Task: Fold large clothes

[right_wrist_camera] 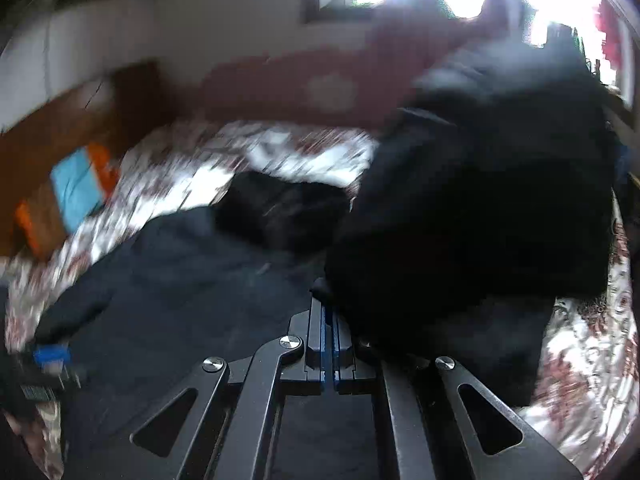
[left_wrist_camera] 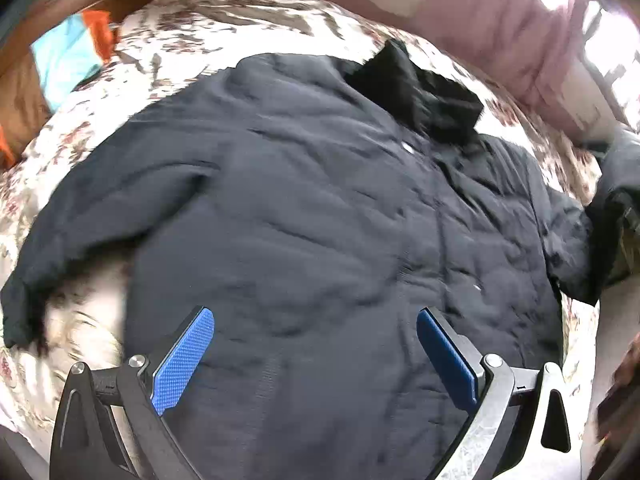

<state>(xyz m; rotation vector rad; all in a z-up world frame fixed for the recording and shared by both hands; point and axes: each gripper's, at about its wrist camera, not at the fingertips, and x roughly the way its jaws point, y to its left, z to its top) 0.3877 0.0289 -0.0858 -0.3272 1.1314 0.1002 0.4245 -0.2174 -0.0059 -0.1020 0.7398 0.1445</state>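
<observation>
On the floral bedspread a dark padded jacket lies spread flat. The left gripper hangs above its lower part, jaws wide, holding nothing. The right gripper is clamped on a raised dark fold of the jacket.

Left gripper: jaws spread wide, blue pads facing inward, nothing between them, aimed steeply downward. Right gripper: jaws closed, blue pads nearly meeting, tips pinching a fold of dark jacket lifted at the right; pointed moderately downward. Both views motion-blurred.
</observation>
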